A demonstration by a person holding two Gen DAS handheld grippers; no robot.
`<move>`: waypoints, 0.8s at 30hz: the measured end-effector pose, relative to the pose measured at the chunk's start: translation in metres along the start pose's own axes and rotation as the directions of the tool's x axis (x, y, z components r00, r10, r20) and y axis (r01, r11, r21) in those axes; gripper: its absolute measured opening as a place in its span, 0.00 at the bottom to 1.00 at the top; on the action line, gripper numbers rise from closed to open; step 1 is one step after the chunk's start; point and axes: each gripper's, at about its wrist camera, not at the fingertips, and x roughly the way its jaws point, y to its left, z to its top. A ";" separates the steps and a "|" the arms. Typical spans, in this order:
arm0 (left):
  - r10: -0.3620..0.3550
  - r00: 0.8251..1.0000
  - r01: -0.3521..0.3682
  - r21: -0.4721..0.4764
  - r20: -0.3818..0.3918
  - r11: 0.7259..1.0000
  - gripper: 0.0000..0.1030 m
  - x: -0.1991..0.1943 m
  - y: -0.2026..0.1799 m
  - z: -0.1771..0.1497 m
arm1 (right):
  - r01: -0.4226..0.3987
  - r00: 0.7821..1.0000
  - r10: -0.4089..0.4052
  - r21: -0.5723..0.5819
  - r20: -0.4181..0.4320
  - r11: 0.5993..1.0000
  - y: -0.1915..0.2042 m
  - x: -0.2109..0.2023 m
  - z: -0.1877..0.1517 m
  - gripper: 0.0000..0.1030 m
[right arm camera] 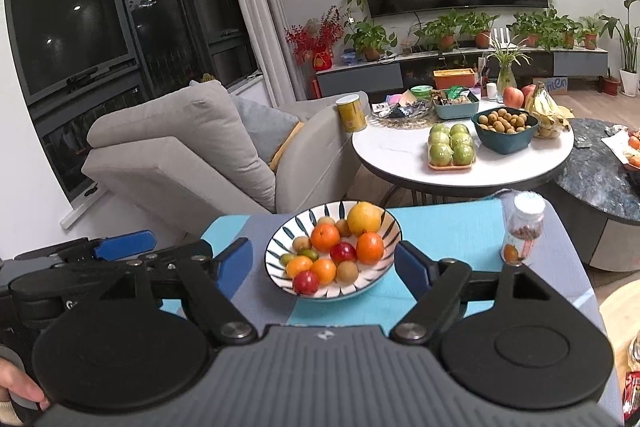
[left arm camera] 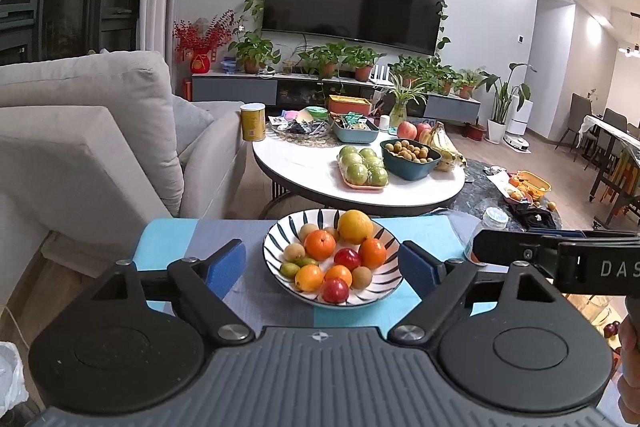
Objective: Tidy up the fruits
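Note:
A white bowl with dark stripes (left arm camera: 276, 233) (right arm camera: 276, 247) stands on a blue patchwork table. It holds a large yellow orange (left arm camera: 355, 226) (right arm camera: 364, 218), several small oranges (left arm camera: 319, 245) (right arm camera: 325, 237), red plums (left arm camera: 335, 290) (right arm camera: 306, 282), brown kiwis (left arm camera: 294, 251) and a green fruit (left arm camera: 289, 269). My left gripper (left arm camera: 322, 265) is open and empty, its blue pads either side of the bowl. My right gripper (right arm camera: 323, 261) is open and empty, also straddling the bowl. Each gripper's body shows at the edge of the other's view.
A small clear jar with a white lid (right arm camera: 523, 233) (left arm camera: 486, 227) stands right of the bowl. Behind is a round white table (left arm camera: 304, 171) with green apples (left arm camera: 362, 167), a bowl of longans (left arm camera: 410, 157) and bananas (left arm camera: 446, 145). A grey sofa (left arm camera: 88, 131) is at the left.

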 end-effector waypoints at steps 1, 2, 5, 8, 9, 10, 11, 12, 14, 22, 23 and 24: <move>0.005 1.000 -0.005 0.003 0.000 1.000 0.80 -0.002 -0.001 -0.002 | 0.001 1.000 -0.001 0.000 0.001 1.000 0.000 -0.001 -0.002 0.79; 0.008 1.000 -0.008 0.005 0.002 1.000 0.80 -0.004 -0.001 -0.004 | 0.001 1.000 -0.001 0.000 0.001 1.000 0.000 -0.003 -0.004 0.79; 0.006 1.000 -0.006 0.004 0.007 1.000 0.80 -0.013 -0.001 -0.010 | -0.014 1.000 0.014 0.015 -0.012 1.000 -0.002 -0.007 -0.010 0.79; 0.011 1.000 -0.011 0.006 0.010 1.000 0.81 -0.019 -0.001 -0.016 | -0.015 1.000 0.016 0.019 -0.019 1.000 -0.003 -0.010 -0.016 0.79; 0.014 1.000 -0.014 0.007 0.009 1.000 0.81 -0.020 0.000 -0.018 | -0.014 1.000 0.014 0.018 -0.019 1.000 -0.002 -0.012 -0.018 0.79; 0.018 1.000 -0.018 0.006 0.008 1.000 0.81 -0.022 0.001 -0.020 | -0.014 1.000 0.014 0.017 -0.019 1.000 -0.002 -0.013 -0.019 0.79; 0.020 1.000 -0.020 0.004 0.006 1.000 0.81 -0.023 0.001 -0.021 | -0.015 1.000 0.016 0.017 -0.019 1.000 -0.001 -0.015 -0.020 0.79; 0.022 1.000 -0.022 0.002 0.004 1.000 0.81 -0.023 0.002 -0.022 | -0.015 1.000 0.016 0.017 -0.019 1.000 -0.001 -0.016 -0.021 0.79; 0.027 1.000 -0.027 -0.006 0.003 1.000 0.81 -0.026 0.004 -0.025 | -0.012 1.000 0.012 0.014 -0.018 1.000 -0.001 -0.017 -0.023 0.79; 0.051 0.999 -0.051 -0.009 -0.001 0.999 0.83 -0.033 0.009 -0.033 | 0.012 1.000 -0.012 -0.030 -0.002 0.999 0.003 -0.032 -0.036 0.79; 0.052 0.999 -0.052 -0.009 -0.001 0.999 0.84 -0.034 0.009 -0.034 | 0.013 1.000 -0.013 -0.031 0.000 0.999 0.002 -0.033 -0.036 0.79; 0.054 0.999 -0.054 -0.010 0.000 0.998 0.84 -0.036 0.009 -0.035 | 0.014 1.000 -0.014 -0.031 0.002 0.999 0.002 -0.035 -0.038 0.79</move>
